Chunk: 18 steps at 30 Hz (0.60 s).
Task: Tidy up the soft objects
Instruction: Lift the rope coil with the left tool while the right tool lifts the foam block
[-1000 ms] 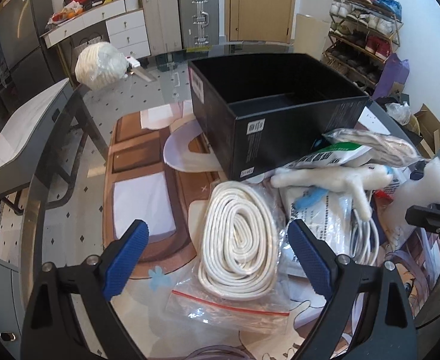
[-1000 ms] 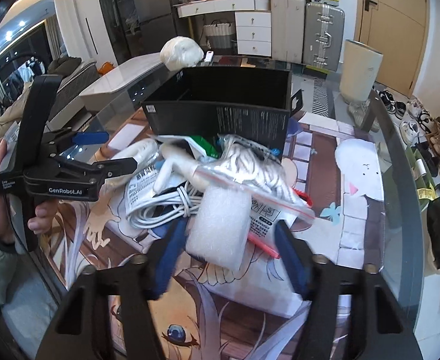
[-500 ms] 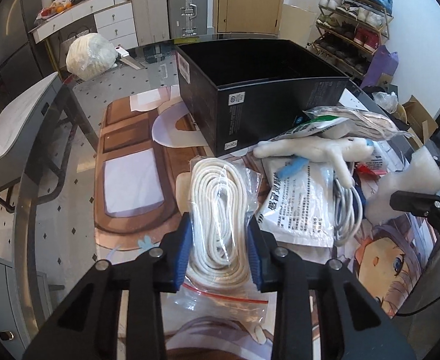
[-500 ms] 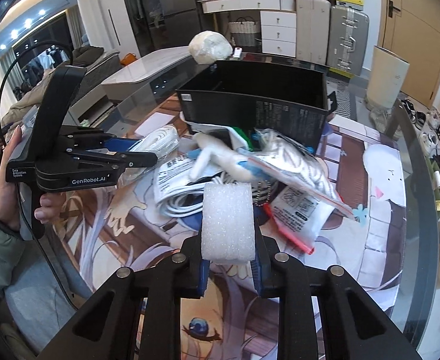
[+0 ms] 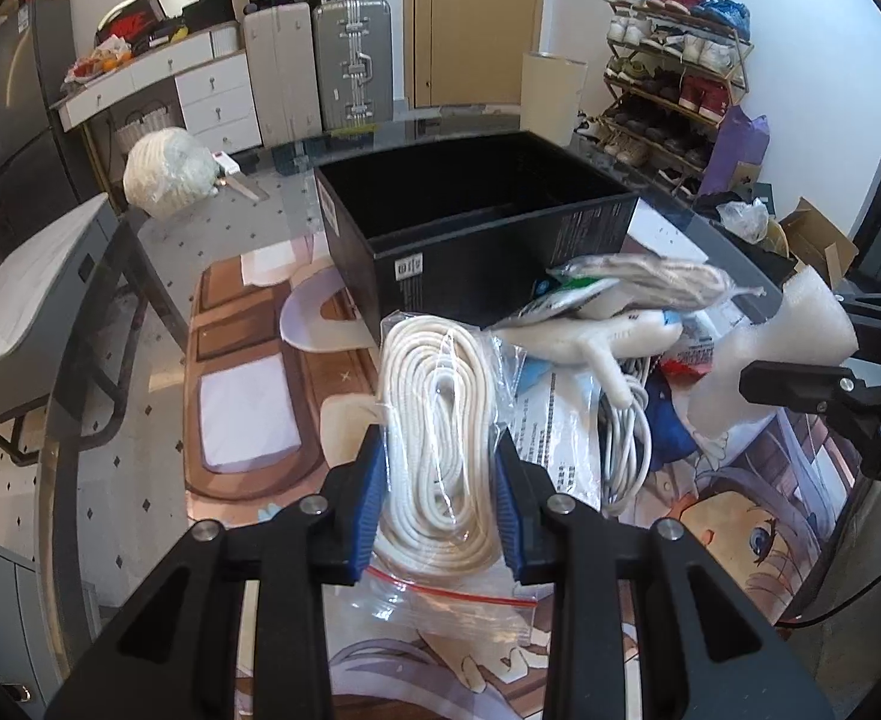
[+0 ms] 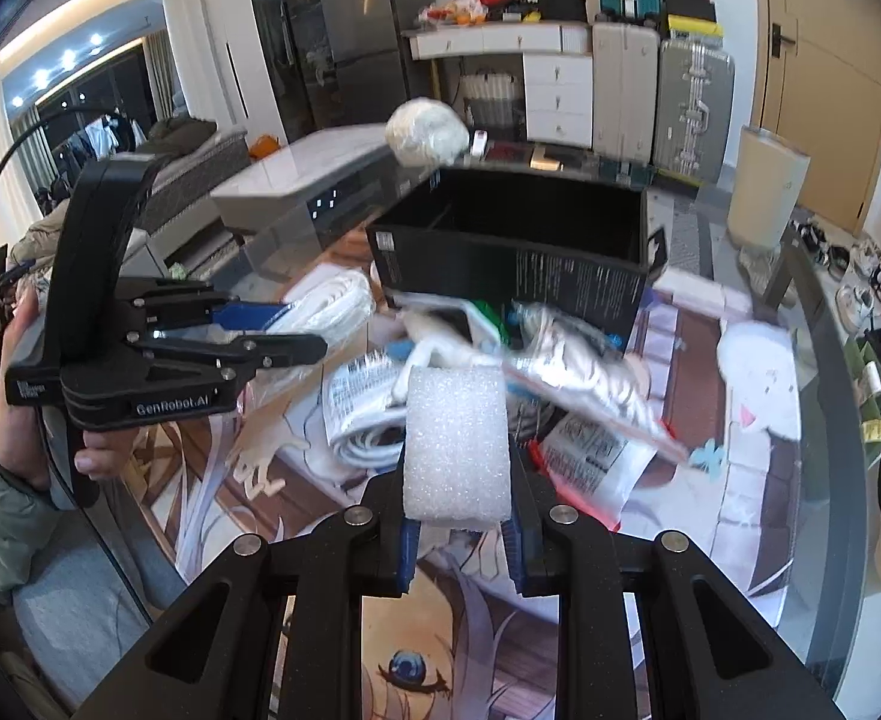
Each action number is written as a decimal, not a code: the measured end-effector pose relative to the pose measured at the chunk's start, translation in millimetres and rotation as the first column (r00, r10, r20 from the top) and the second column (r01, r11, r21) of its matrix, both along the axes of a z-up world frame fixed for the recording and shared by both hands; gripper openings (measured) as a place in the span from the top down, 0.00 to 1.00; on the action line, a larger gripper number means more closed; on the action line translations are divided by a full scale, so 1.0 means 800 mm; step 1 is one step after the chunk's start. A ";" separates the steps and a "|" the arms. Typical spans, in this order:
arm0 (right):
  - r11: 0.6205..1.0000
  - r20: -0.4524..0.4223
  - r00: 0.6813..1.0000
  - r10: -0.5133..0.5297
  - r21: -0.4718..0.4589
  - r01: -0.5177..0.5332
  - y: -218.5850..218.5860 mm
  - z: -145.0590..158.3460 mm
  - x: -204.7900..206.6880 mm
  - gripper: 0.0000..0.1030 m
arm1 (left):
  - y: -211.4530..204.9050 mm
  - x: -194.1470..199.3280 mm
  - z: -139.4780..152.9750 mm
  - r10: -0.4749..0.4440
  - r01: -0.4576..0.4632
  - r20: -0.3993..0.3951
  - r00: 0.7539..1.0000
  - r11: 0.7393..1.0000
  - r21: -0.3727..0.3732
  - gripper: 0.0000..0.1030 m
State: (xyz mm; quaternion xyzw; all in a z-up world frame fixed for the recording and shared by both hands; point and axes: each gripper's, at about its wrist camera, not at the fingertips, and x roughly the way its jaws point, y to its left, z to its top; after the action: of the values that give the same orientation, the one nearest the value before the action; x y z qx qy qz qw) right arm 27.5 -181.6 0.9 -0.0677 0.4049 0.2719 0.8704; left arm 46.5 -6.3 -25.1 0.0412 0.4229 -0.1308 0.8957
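Observation:
My left gripper is shut on a clear bag of coiled white rope and holds it lifted off the mat; it also shows in the right wrist view. My right gripper is shut on a white foam block, raised above the mat; the block also shows in the left wrist view. An open black box stands behind the pile, and it shows in the right wrist view too. A white plush toy, a bagged cord and white cables lie in front of it.
An anime-print mat covers the glass table. A wrapped white ball sits at the far left of the table. Suitcases, a drawer unit and a shoe rack stand beyond the table's far edge.
Both grippers closed: the left on the rope bag, the right on the foam block. Both have since lifted their loads off the mat.

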 end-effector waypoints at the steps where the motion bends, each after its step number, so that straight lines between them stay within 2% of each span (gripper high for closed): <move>1: 1.000 0.020 1.000 -0.003 0.004 0.003 0.000 0.003 -0.001 0.78 | 0.000 -0.001 0.004 0.001 -0.001 0.015 1.000 1.000 -0.005 0.70; 5: 0.999 0.144 0.990 -0.010 0.042 0.004 -0.001 0.024 -0.014 0.78 | -0.002 -0.008 0.023 0.002 0.001 0.105 0.995 1.000 -0.021 0.70; 8: 0.998 0.237 0.971 -0.004 0.067 -0.012 0.001 0.039 -0.028 0.78 | -0.008 -0.020 0.044 -0.009 0.011 0.211 0.977 1.000 -0.013 0.70; 11: 0.995 0.362 0.932 -0.004 0.092 -0.031 0.000 0.056 -0.048 0.78 | -0.012 -0.036 0.063 -0.013 0.013 0.326 0.945 1.000 0.004 0.69; 13: 0.993 0.431 0.902 -0.012 0.108 -0.038 -0.001 0.065 -0.062 0.78 | -0.008 -0.045 0.074 -0.006 0.013 0.385 0.923 1.000 -0.015 0.69; 15: 0.992 0.470 0.882 -0.026 0.123 -0.037 -0.003 0.070 -0.070 0.78 | -0.003 -0.050 0.081 0.011 0.000 0.426 0.905 1.000 -0.025 0.69; 18: 0.988 0.522 0.852 -0.046 0.152 -0.039 -0.007 0.077 -0.083 0.78 | 0.002 -0.061 0.089 0.037 -0.035 0.502 0.864 0.999 -0.014 0.69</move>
State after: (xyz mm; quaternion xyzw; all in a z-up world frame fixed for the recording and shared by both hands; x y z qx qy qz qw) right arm -38.5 -187.3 62.5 -0.0699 0.1299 0.2724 0.9508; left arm -2.5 -4.6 46.2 0.0640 0.1760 -0.0999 0.9772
